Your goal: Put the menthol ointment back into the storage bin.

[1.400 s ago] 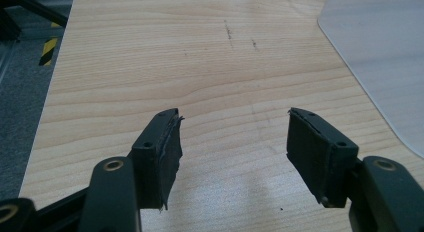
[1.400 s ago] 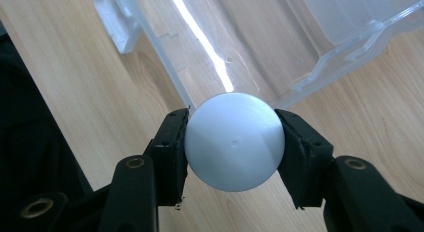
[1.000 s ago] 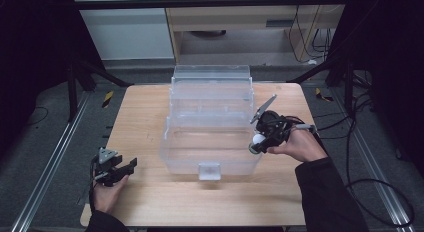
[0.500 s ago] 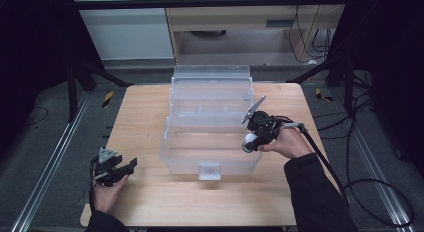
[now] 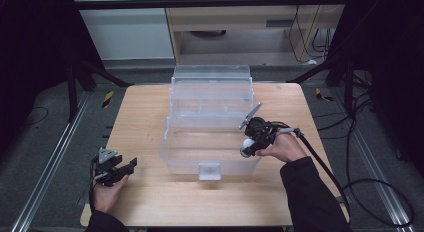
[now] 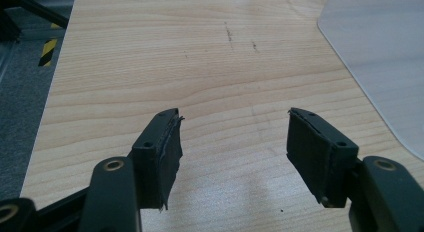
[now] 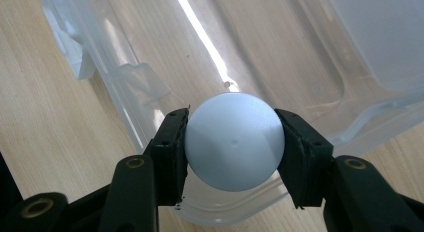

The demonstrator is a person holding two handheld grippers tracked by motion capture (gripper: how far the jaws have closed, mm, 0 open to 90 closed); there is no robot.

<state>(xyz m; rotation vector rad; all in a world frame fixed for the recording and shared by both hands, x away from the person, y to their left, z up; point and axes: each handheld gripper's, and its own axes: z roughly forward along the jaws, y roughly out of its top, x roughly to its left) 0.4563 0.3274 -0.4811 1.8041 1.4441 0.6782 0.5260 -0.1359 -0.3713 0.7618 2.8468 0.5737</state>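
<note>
Right gripper view: 1 white ball (image 7: 233, 141) between clamped right tongs (image 7: 233, 151); left tongs (image 6: 232, 144) apart, empty.

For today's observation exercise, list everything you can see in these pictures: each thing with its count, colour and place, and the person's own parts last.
Table: one, light wood, centre of the high view.
Box: one, clear plastic, open, middle of the table, lid standing at the far side.
Ball: one, white, clamped in the right gripper, over the box's near right corner.
Cabinet: one, beige, behind the table.
Cables: several, black, on the floor to the right.
Left gripper: one, black, jaws apart, holding nothing, over the table's near left corner.
Right gripper: one, black, shut on the ball.
Hands: two, left, right.
</note>
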